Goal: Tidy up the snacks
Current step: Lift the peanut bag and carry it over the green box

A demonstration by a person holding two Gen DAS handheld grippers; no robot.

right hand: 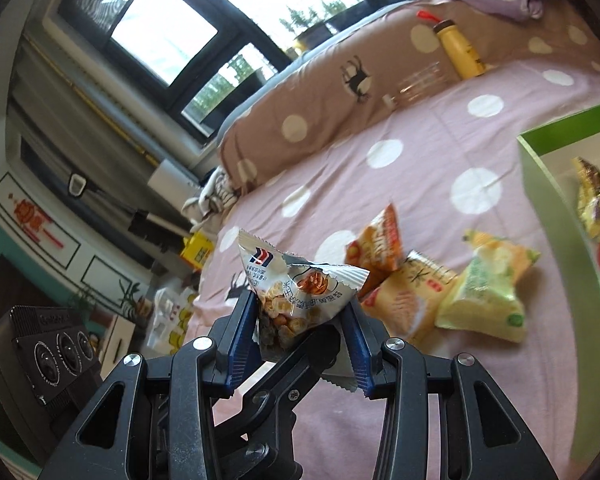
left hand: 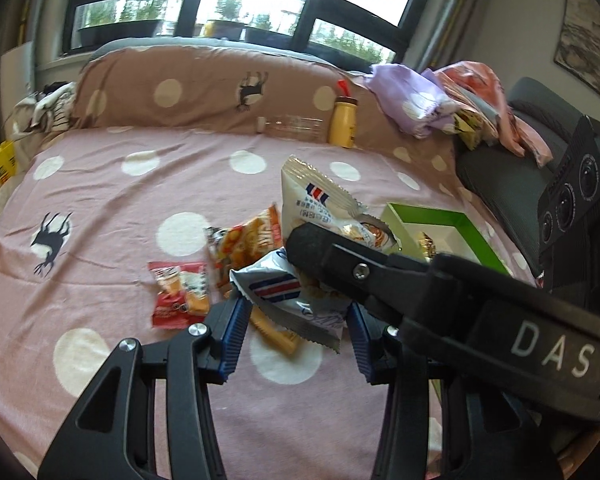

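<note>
Each claw grips a white snack bag with a red and blue logo. The left claw (left hand: 296,328) pinches one white bag (left hand: 288,300) between its blue pads above the pink dotted bed (left hand: 140,184); the right claw (right hand: 304,332) clamps the other white bag (right hand: 296,280). Only the left view shows the red packet (left hand: 180,294) lying on the bed. Only the right view shows the pale green packet (right hand: 488,300) beside the orange packets (right hand: 384,240), near the green box (right hand: 556,184).
</note>
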